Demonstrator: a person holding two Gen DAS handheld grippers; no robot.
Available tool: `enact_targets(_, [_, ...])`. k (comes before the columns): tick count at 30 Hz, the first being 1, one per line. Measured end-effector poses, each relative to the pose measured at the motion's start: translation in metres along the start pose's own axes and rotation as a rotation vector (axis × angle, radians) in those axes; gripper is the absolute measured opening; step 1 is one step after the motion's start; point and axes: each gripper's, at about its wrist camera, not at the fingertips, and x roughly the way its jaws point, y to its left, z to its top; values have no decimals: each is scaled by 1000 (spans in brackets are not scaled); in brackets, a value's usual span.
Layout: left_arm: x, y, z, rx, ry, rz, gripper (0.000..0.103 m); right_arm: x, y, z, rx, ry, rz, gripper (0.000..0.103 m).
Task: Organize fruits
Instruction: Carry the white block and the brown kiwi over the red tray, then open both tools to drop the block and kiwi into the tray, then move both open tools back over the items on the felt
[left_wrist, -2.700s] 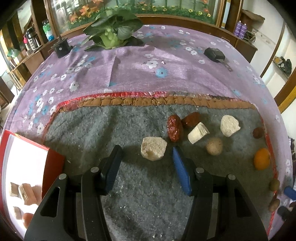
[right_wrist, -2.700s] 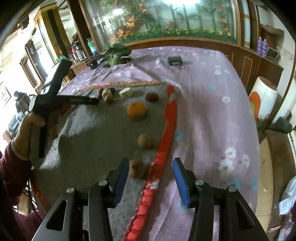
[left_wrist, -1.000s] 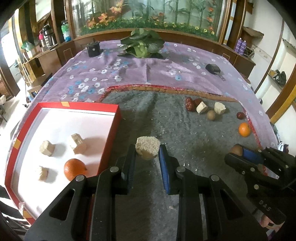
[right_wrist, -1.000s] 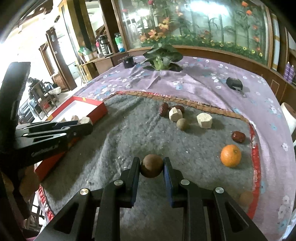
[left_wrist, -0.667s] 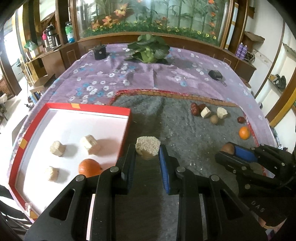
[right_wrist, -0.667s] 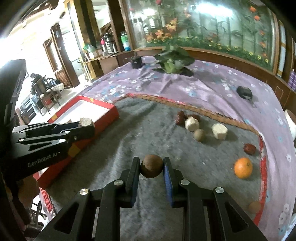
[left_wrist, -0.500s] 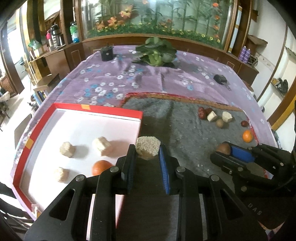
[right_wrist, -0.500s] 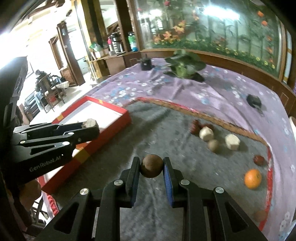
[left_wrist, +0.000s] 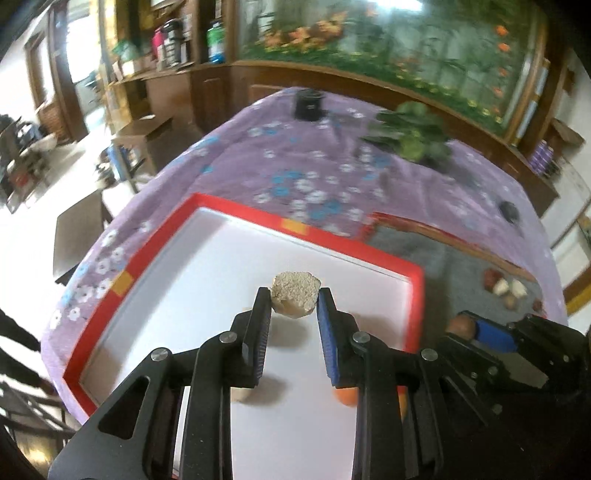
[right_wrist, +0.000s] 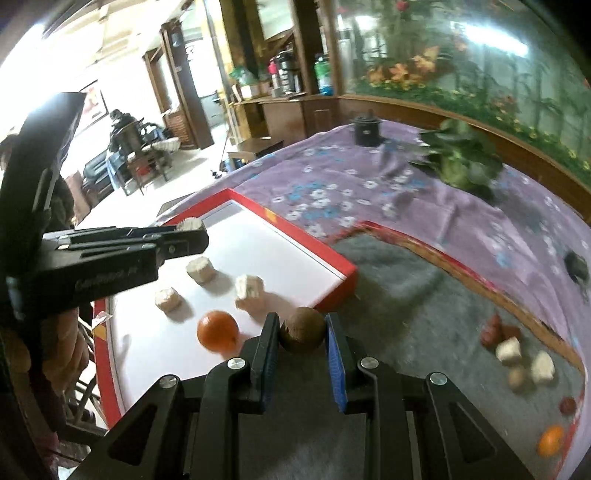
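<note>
My left gripper (left_wrist: 294, 301) is shut on a pale beige fruit chunk (left_wrist: 294, 292) and hangs over the white floor of the red-rimmed tray (left_wrist: 295, 228). In the right wrist view that same gripper (right_wrist: 192, 227) enters from the left above the tray (right_wrist: 334, 263). My right gripper (right_wrist: 302, 334) is shut on a round brown fruit (right_wrist: 302, 329), just off the tray's near corner, over the grey mat (right_wrist: 399, 280). Three pale chunks (right_wrist: 199, 269) and an orange (right_wrist: 217, 330) lie in the tray. More fruit (right_wrist: 517, 354) stays on the mat at the right.
A purple flowered cloth (left_wrist: 306, 166) covers the table. A leafy green vegetable (right_wrist: 461, 158) and a small black object (right_wrist: 365, 131) sit toward the far edge. A second orange (right_wrist: 550, 439) lies near the mat's right border. A person's hand (right_wrist: 66, 354) holds the left gripper.
Both grippers have swung left with their fruit still held. The left one has passed from the mat to over the tray; the right one has come up to the tray's corner.
</note>
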Motion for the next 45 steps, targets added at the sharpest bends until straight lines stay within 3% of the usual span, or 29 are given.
enact_targets(12, [46, 41, 13, -114, 78, 59, 25, 72, 7, 27, -41, 93, 3, 24])
enact_targets(16, [59, 46, 10, -152, 124, 54, 25, 76, 5, 24, -33, 90, 13, 25])
enact_targets(18, [62, 47, 8, -168, 137, 61, 25, 74, 2, 23, -12, 89, 28, 31])
enact_targets(20, [63, 48, 7, -173, 143, 68, 27, 68, -1, 22, 2, 75, 41, 32])
enact_targets(24, [54, 45, 5, -174, 112, 86, 53, 50, -2, 17, 20, 42, 41, 32])
enact_targets(29, [30, 28, 2, -134, 41, 111, 53, 21, -10, 5, 54, 4, 33, 35])
enact_targets(34, [10, -1, -5, -76, 6, 86, 53, -12, -25, -12, 84, -27, -4, 42])
enact_targets(36, [4, -16, -7, -47, -3, 66, 53, -25, -33, -20, 93, -32, -27, 49])
enact_targets(45, [-4, -95, -18, 74, 18, -56, 53, -78, -85, -78, 183, -17, -172, 49])
